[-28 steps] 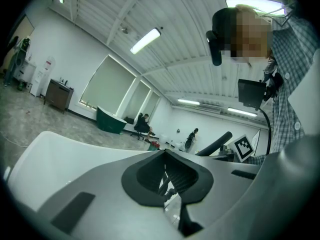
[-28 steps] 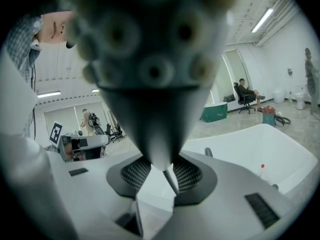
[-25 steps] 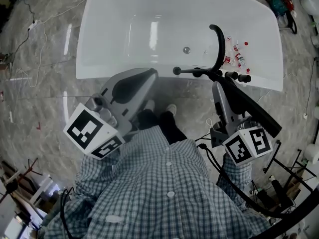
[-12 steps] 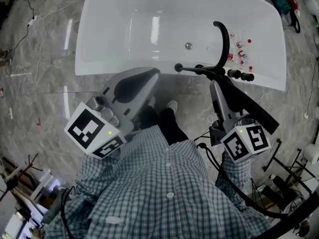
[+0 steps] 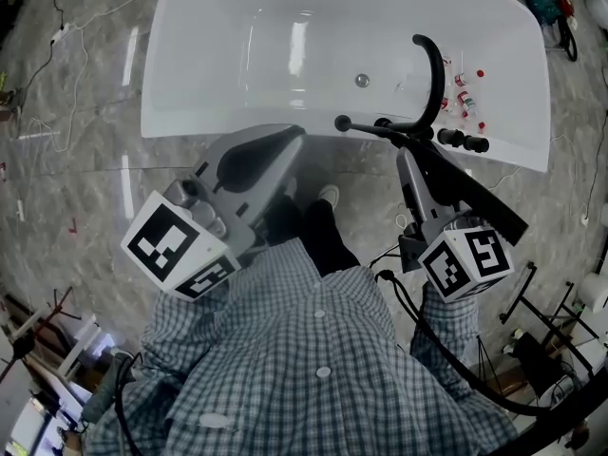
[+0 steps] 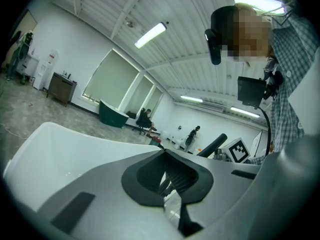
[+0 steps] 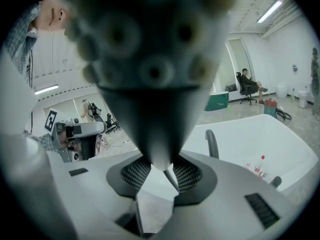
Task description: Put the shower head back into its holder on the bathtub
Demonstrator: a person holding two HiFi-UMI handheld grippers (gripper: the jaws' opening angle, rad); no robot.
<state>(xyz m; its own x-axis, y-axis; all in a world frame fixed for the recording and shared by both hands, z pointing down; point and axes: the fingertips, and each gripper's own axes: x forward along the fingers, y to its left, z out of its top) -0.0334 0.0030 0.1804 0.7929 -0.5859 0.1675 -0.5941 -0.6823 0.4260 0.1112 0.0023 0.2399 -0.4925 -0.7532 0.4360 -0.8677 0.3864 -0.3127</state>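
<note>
The white bathtub lies ahead of me in the head view. Its black tap set, with an arched spout and knobs, stands on the near rim at the right. My right gripper is shut on the thin end of the black shower head, just below that tap set. In the right gripper view the nozzle face of the shower head fills the top and tapers down into the right gripper. My left gripper hovers by the near rim, shut and empty; the left gripper shows nothing between its pads.
Small red-capped bottles lie inside the tub by the spout. Cables trail over the marble floor at the left. Black stands and gear crowd the floor at the right. People sit and stand far across the hall.
Almost nothing differs. The view has slid slightly, so the tub and tap set sit a little higher. Both grippers keep their places, and the shower head stays gripped.
</note>
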